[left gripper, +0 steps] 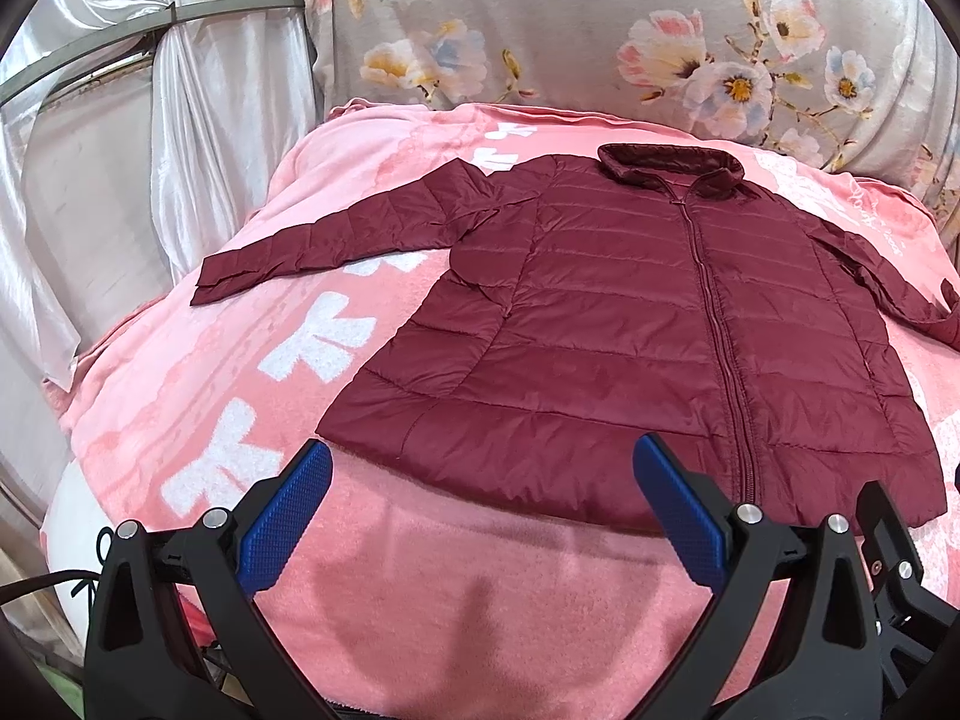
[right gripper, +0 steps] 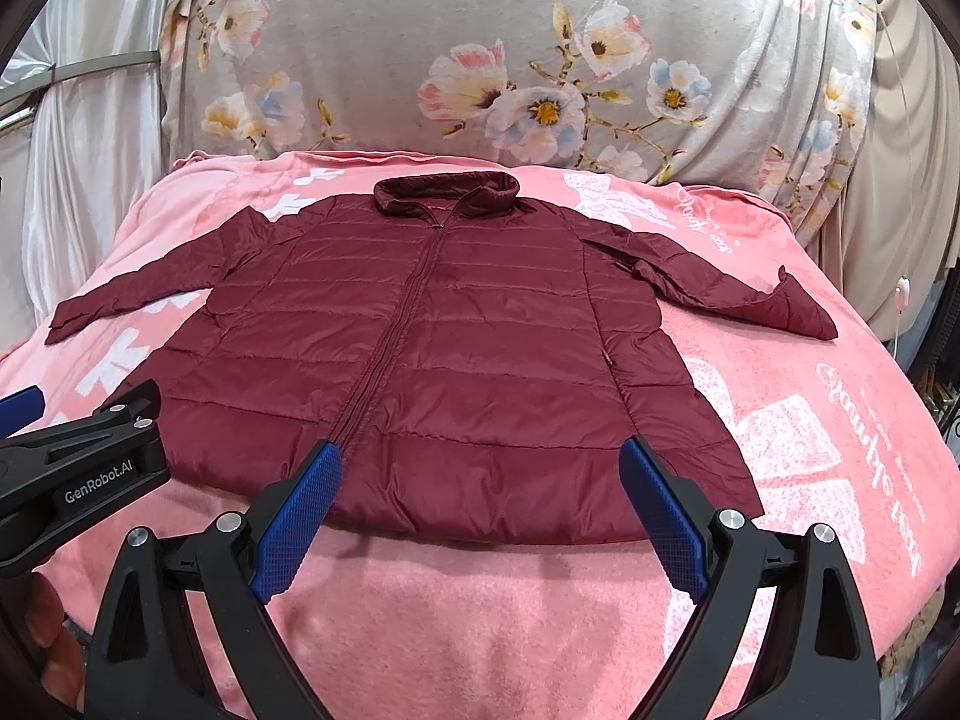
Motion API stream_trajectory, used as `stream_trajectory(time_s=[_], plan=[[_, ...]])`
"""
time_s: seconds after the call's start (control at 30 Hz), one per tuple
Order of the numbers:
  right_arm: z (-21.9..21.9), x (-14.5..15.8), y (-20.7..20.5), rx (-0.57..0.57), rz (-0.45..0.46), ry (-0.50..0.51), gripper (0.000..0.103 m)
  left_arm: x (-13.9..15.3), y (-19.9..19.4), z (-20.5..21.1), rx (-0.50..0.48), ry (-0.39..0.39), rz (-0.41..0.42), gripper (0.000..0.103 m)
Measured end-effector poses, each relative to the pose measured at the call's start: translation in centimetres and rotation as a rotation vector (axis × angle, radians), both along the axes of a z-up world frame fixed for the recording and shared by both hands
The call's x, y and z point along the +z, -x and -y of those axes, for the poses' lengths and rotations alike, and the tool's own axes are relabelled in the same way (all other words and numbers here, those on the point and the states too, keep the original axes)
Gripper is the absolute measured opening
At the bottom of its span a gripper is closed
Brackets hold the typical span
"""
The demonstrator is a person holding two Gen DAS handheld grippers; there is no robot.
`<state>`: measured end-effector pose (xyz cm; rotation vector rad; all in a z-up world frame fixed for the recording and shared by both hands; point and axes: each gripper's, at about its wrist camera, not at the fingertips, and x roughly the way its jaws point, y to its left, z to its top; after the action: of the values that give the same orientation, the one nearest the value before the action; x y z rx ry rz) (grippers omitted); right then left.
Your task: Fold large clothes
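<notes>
A dark red quilted jacket (left gripper: 630,324) lies flat, front up and zipped, on a pink blanket (left gripper: 420,588); it also shows in the right wrist view (right gripper: 444,360). Both sleeves are spread out sideways, collar at the far end. My left gripper (left gripper: 483,468) is open and empty, just short of the jacket's near hem, toward its left half. My right gripper (right gripper: 480,468) is open and empty, over the near hem at the jacket's middle and right half. The left gripper's body (right gripper: 78,468) shows at the left of the right wrist view.
The pink blanket (right gripper: 810,450) covers a bed and falls away at the left and right sides. A grey floral cover (right gripper: 540,60) rises behind the jacket. White satin curtains (left gripper: 180,120) hang at the far left. A white cable (right gripper: 900,300) hangs at the right.
</notes>
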<state>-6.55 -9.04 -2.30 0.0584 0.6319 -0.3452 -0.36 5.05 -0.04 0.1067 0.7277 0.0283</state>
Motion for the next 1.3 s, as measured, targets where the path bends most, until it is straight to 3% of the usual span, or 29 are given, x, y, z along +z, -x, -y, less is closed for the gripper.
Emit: stream_trajectory(time_s=[0.27,0.5,0.77,1.03,1.13,1.23,1.3], plan=[[0.7,-0.2,-0.3,-0.01,-0.003,0.001,0.091,-0.2,-0.5,-0.5,0.022,-0.015,-0.003,0.098],[7.0,-0.2,-0.6,-0.134,0.002,0.005,0.091,-0.4,-2.8,-3.0,0.101,-0.019,0.002,0.098],[22.0,1.0,-3.5,-0.391,0.077,-0.022,0.091,0.6,-6.3,-4.6,0.162,0.037,0.041,0.098],[37.5,0.1,-8.7,-0.642,0.091,-0.152,0.091,0.1,-10.1,-2.4,0.153,0.041,0.035,0.098],[40.8,-1.6,-10.8,-0.69,0.051,-0.21,0.083,-0.6,-11.4,-1.4,0.143,0.034,0.014,0.098],[42.7,-3.2,-12.2,-0.732,0.001,-0.224,0.062,-1.3,-12.4,-0.7,0.135,0.018,-0.001,0.098],[43.3,-4.1,-12.6,-0.744,-0.014,-0.25,0.04,-1.7,-12.8,-0.5,0.133,0.008,-0.008,0.098]])
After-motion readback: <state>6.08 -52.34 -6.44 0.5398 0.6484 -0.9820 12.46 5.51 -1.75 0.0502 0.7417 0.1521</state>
